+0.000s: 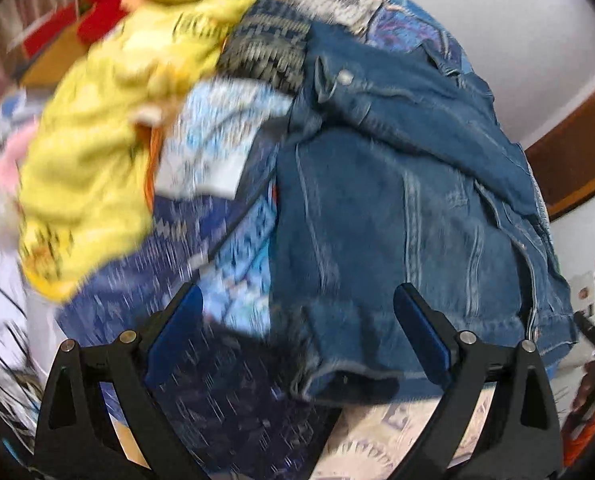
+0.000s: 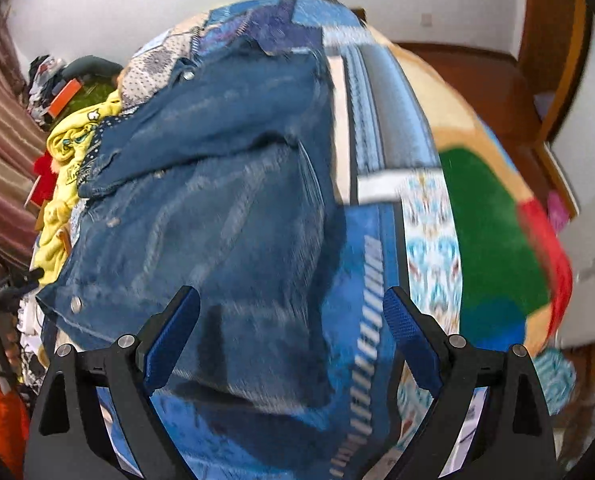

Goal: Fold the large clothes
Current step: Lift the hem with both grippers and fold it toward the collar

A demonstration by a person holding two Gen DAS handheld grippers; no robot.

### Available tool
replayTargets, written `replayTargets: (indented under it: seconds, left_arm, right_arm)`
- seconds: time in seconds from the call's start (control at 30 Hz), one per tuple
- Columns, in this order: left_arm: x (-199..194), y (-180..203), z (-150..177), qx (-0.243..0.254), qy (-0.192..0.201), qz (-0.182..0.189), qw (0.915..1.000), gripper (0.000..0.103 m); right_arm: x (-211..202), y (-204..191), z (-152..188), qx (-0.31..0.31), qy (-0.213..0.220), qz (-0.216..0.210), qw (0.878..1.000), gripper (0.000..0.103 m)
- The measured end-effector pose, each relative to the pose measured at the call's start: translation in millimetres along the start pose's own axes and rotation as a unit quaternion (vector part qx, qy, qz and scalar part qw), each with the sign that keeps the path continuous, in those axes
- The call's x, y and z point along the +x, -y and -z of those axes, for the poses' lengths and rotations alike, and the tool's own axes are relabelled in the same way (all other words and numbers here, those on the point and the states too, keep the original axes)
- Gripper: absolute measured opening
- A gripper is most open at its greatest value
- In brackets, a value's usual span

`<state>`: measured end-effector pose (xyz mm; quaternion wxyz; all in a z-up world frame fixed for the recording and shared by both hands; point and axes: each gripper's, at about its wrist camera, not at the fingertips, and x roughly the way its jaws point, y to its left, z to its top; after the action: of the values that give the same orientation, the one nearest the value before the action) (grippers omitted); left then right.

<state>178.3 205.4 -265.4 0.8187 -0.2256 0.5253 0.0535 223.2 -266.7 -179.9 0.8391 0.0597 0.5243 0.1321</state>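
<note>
A blue denim jacket point(image 1: 397, 208) lies partly folded on a patterned blue bedspread point(image 1: 233, 264), its snap buttons showing. My left gripper point(image 1: 297, 300) hangs open above the jacket's near hem, nothing between its blue pads. In the right wrist view the same denim jacket point(image 2: 217, 200) spreads from the upper left to the bottom middle. My right gripper point(image 2: 291, 302) stands open over the jacket's near right edge, where denim meets the bedspread point(image 2: 361, 280); its pads touch nothing.
A yellow printed garment point(image 1: 97, 152) lies heaped left of the jacket, also seen as the yellow garment point(image 2: 65, 184) in the right wrist view. A green, red and tan blanket point(image 2: 493, 240) lies to the right. A wooden bed frame point(image 1: 569, 160) borders the bed.
</note>
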Motion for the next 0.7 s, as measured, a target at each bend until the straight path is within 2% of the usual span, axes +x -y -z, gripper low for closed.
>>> replayTargets:
  seconds: [0.13, 0.23, 0.27, 0.3, 0.33, 0.37, 0.4, 0.43, 0.5, 0.53, 0.57, 0.63, 0.7]
  left_arm:
    - [13.3, -5.8, 22.6, -0.031, -0.022, 0.027, 0.9989, 0.096]
    - [18.4, -5.2, 33.6, -0.043, -0.026, 0.044, 0.9978, 0.083]
    - [18.5, -5.0, 35.5, -0.048, -0.024, 0.052, 0.9972, 0.078]
    - [18.0, -5.7, 37.3, -0.054, -0.022, 0.060, 0.9965, 0.072]
    - [17.0, -5.7, 38.4, -0.058, -0.019, 0.070, 0.9957, 0.068]
    - [15.9, -4.5, 39.0, -0.058, -0.017, 0.080, 0.9949, 0.058]
    - [14.4, -3.1, 37.9, -0.056, -0.014, 0.089, 0.9944, 0.046]
    - [13.5, -1.6, 38.0, -0.050, -0.011, 0.096, 0.9941, 0.043]
    - [11.1, 2.3, 35.6, -0.035, -0.002, 0.091, 0.9952, 0.031]
    - [9.2, 3.8, 33.8, -0.032, 0.001, 0.095, 0.9950, 0.027]
    - [6.6, 5.1, 31.6, -0.031, 0.005, 0.101, 0.9944, 0.019]
    - [-1.0, 9.4, 24.7, -0.025, 0.016, 0.106, 0.9939, 0.014]
    - [-9.5, 14.6, 17.0, -0.015, 0.032, 0.105, 0.9938, 0.011]
  right_arm:
    - [3.5, 3.3, 11.7, 0.017, -0.005, -0.024, 1.000, 0.091]
    - [3.7, 2.9, 14.8, 0.024, 0.008, -0.034, 0.999, 0.089]
    - [3.8, 2.2, 16.1, 0.028, 0.011, -0.039, 0.999, 0.081]
    - [3.6, 2.4, 17.2, 0.032, 0.013, -0.052, 0.998, 0.078]
    - [4.5, 2.3, 18.9, 0.034, 0.013, -0.062, 0.997, 0.068]
    - [4.8, 1.6, 20.0, 0.037, 0.013, -0.072, 0.997, 0.059]
    - [4.7, 0.4, 21.1, 0.039, 0.013, -0.083, 0.996, 0.054]
    - [4.8, -1.2, 22.4, 0.040, 0.013, -0.091, 0.995, 0.046]
    - [3.9, -4.2, 22.2, 0.040, 0.017, -0.086, 0.995, 0.039]
    - [3.0, -5.7, 21.9, 0.037, 0.019, -0.086, 0.995, 0.030]
    - [1.5, -6.7, 20.7, 0.034, 0.022, -0.082, 0.996, 0.021]
    - [-1.1, -8.1, 15.8, 0.029, 0.024, -0.090, 0.995, 0.013]
    - [-4.7, -11.5, 9.0, 0.020, 0.030, -0.095, 0.995, 0.012]
